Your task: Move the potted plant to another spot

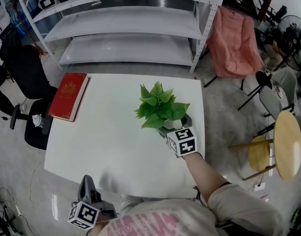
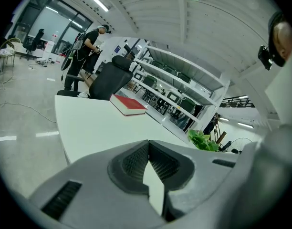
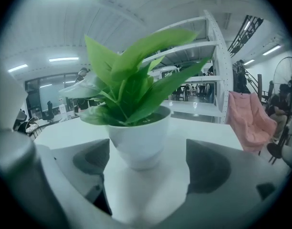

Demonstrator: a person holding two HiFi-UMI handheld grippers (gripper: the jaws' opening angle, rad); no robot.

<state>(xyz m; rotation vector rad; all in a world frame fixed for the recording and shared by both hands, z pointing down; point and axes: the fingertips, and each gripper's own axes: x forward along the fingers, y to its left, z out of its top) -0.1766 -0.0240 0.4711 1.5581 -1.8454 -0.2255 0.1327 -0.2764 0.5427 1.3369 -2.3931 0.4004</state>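
Right gripper [image 3: 148,162] is wide open, plant [image 3: 136,128] sitting between its jaws on the table [image 1: 106,141]. Left gripper [image 2: 148,149] is pinched closed on nothing.

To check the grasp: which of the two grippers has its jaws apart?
The right gripper: its jaws stand apart on either side of the white pot. The left gripper has its jaws together, with nothing between them.

Bright green leaves and white pot noted on potted plant [image 1: 160,107]. Plain white table [image 1: 106,146]. Red book [image 1: 68,96] at far left, gold emblem seen on cover. Pink cloth [image 1: 236,41] recorded far right
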